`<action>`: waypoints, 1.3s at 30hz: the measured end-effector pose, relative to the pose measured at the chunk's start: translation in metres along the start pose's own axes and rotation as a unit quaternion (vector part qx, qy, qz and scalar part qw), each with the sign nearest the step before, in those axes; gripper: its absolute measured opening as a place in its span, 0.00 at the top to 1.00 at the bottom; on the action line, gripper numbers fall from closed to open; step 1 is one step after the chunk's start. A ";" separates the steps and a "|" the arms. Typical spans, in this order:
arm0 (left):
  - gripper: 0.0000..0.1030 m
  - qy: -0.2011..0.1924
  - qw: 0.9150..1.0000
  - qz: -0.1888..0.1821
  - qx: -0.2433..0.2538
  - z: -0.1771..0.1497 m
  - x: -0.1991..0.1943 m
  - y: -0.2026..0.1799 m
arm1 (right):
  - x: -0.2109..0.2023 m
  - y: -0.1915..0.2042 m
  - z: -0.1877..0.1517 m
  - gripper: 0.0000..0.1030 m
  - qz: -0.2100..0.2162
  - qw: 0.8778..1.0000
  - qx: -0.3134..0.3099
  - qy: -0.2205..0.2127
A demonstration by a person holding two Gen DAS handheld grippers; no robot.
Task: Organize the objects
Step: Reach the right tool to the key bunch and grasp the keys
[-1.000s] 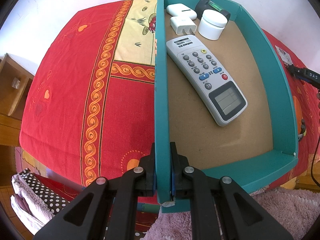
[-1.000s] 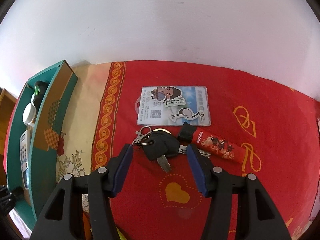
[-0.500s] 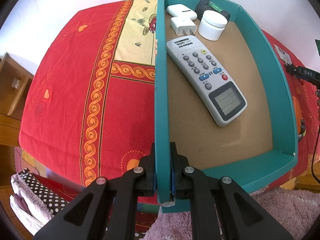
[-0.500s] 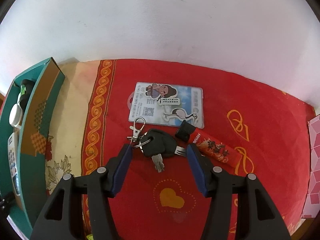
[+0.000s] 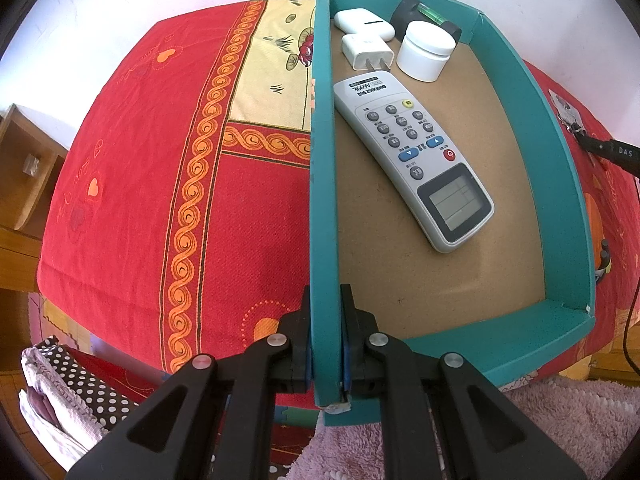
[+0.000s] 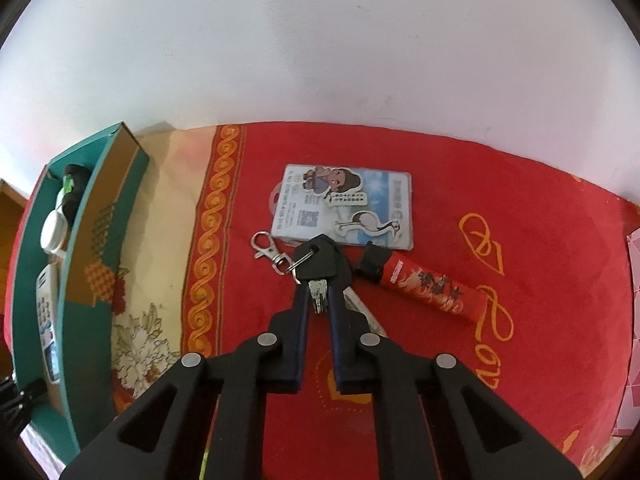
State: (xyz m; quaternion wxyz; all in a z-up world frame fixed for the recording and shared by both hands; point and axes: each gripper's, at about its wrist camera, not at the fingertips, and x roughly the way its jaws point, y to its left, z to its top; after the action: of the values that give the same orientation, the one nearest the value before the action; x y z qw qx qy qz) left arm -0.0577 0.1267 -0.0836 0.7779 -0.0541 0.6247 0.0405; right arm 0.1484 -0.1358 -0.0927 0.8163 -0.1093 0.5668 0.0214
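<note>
left gripper (image 5: 326, 344): clamped on the near end of the teal tray's (image 5: 322, 200) left wall, one pad on each face of the thin wall.
right gripper (image 6: 318, 300): closed on the keys (image 6: 320, 266); pads pinch the black plastic key head, serrated metal blade shows between the fingers.
teal tray: shallow box, teal card walls, brown fibreboard floor, sits on the red cloth (image 5: 132, 184).
tray contents: long grey remote (image 5: 412, 152) with LCD and rubber buttons lies diagonally; white plug adapter (image 5: 366, 51), white earbud case (image 5: 362, 24), round white jar (image 5: 426, 50) and a dark object (image 5: 424, 16) at the far end.
keys: on the red cloth, right of the tray; metal ring and swivel clasp (image 6: 269, 250) trail left.
near keys: flat laminated card (image 6: 344, 208) just behind; red printed cylinder (image 6: 428, 288) with black cap to the right.
red cloth: woven, orange scroll border.
</note>
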 end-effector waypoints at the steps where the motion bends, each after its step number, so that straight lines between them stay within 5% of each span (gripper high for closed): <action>1: 0.92 0.000 1.000 0.000 0.000 0.000 0.000 0.000 | -0.002 0.001 -0.001 0.90 0.004 1.000 0.000 -0.003; 6: 0.92 0.000 1.000 0.000 0.000 0.000 0.001 -0.001 | -0.016 -0.001 -0.008 0.90 0.020 1.000 -0.003 -0.017; 9: 0.92 0.000 1.000 0.000 0.000 0.000 0.001 0.000 | -0.019 -0.009 -0.004 0.65 0.030 1.000 0.002 -0.004; 16: 0.92 0.000 1.000 0.000 0.000 0.000 0.001 0.000 | 0.005 -0.005 0.014 0.52 0.001 1.000 -0.021 0.000; 23: 0.92 0.000 1.000 0.000 0.000 0.000 0.001 0.000 | 0.016 -0.008 0.017 0.52 -0.003 1.000 -0.018 0.003; 29: 0.92 -0.001 1.000 0.000 0.000 -0.001 0.001 0.000 | 0.010 -0.021 0.015 0.73 -0.005 1.000 0.005 -0.002; 33: 0.92 -0.001 1.000 0.000 0.000 -0.001 0.001 0.000 | 0.008 -0.027 0.012 0.74 0.001 1.000 0.017 -0.004; 35: 0.92 0.000 1.000 0.000 0.001 0.000 0.001 0.000 | 0.004 -0.031 0.009 0.88 0.012 1.000 0.024 -0.010; 39: 0.92 0.000 1.000 0.000 0.002 0.000 0.001 -0.001 | -0.015 -0.036 0.004 0.90 0.032 0.999 0.026 -0.028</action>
State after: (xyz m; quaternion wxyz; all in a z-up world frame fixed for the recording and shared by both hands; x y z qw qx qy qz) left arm -0.0570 0.1256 -0.0845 0.7782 -0.0527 0.6246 0.0396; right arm 0.1525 -0.1686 -0.0721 0.8331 -0.0687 0.5477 0.0357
